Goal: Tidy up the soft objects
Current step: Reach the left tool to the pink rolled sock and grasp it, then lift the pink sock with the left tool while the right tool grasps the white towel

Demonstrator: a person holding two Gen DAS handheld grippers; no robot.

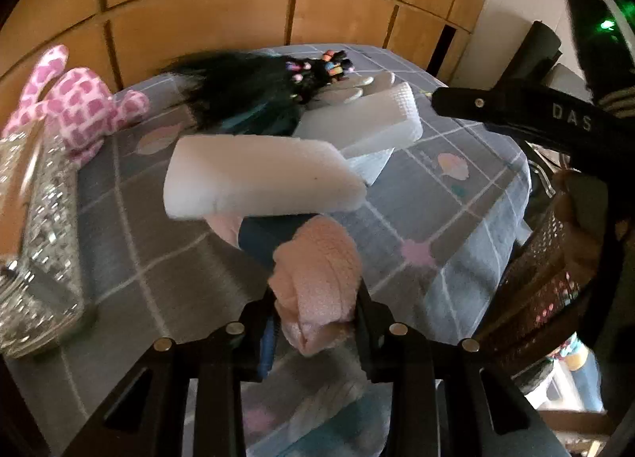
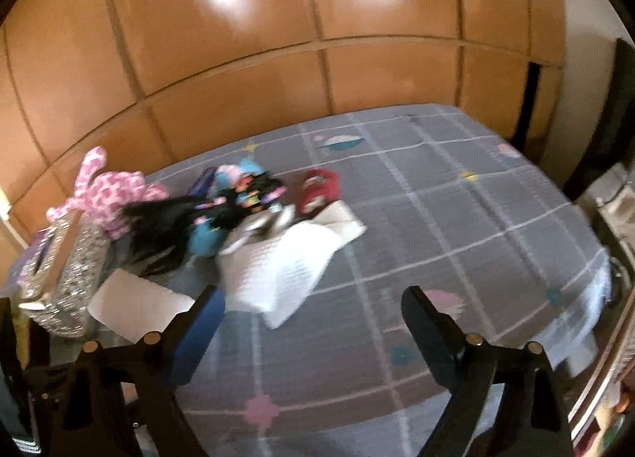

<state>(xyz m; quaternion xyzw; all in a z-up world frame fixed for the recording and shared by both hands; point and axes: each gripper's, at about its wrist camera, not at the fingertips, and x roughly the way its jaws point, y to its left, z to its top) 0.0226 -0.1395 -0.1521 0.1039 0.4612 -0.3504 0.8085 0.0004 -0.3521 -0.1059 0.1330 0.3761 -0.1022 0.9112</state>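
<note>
Between left tool (image 1: 317,310) jaws: pink fleece cloth (image 1: 317,270) (pinched tight).

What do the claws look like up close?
Both are black, angular frames with round silver bolts along the base. The left claw shows a strip of blue between its fingers. The right claw has one blue-padded finger and one that looks plain black. Seen from the left camera, its arm carries pale letters, "DAS".
</note>
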